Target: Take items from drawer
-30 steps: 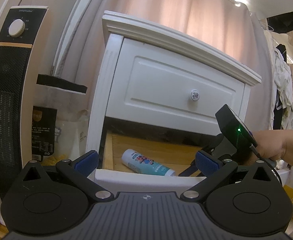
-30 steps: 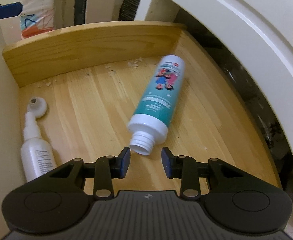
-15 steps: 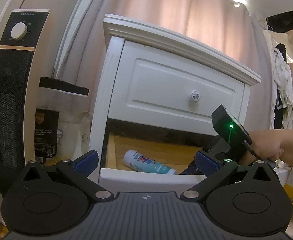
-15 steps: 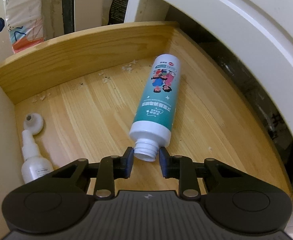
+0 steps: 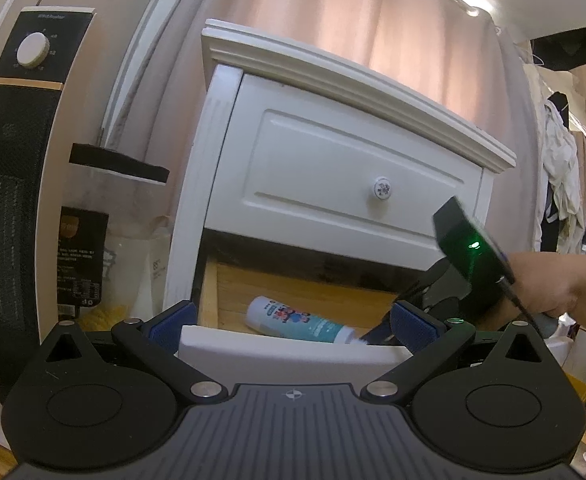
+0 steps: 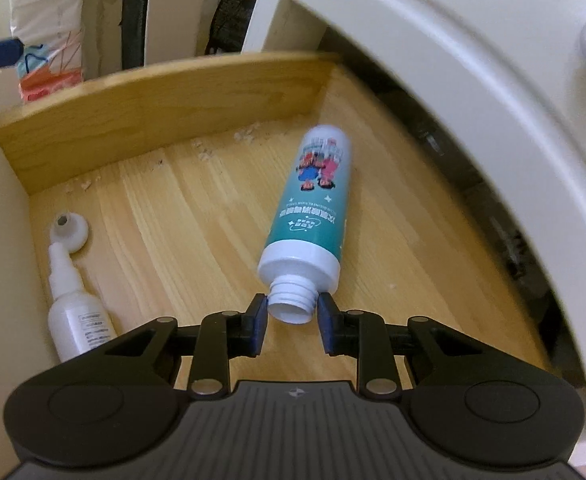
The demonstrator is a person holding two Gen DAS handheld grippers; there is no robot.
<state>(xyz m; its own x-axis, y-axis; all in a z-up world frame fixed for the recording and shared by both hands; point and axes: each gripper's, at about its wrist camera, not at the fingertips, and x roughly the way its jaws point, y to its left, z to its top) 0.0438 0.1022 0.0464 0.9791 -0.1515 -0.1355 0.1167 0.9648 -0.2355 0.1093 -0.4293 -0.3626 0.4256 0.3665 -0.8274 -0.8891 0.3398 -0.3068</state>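
A teal bottle (image 6: pixel 313 216) with a white threaded neck lies in the open wooden drawer (image 6: pixel 165 216). My right gripper (image 6: pixel 293 318) is shut on that neck, and the neck end looks slightly raised off the floor. A small white dropper bottle (image 6: pixel 75 316) rests against the drawer's left wall, its loose cap (image 6: pixel 69 234) just beyond it. In the left wrist view the teal bottle (image 5: pixel 297 322) shows over the white drawer front (image 5: pixel 293 354), with the right gripper (image 5: pixel 369 336) and a person's hand (image 5: pixel 549 288) at its neck. My left gripper (image 5: pixel 293 322) is open and holds nothing, level with the drawer front.
The white nightstand's upper drawer (image 5: pixel 345 176) is closed and overhangs the open one. A black heater (image 5: pixel 9 184) and bags (image 5: pixel 93 256) stand to the left of the nightstand. Clothes (image 5: pixel 565 176) hang at the far right.
My right gripper closed from slightly apart onto the bottle's neck, and the bottle has turned and tipped a little. The left gripper stayed open and sank slightly lower against the drawer front.
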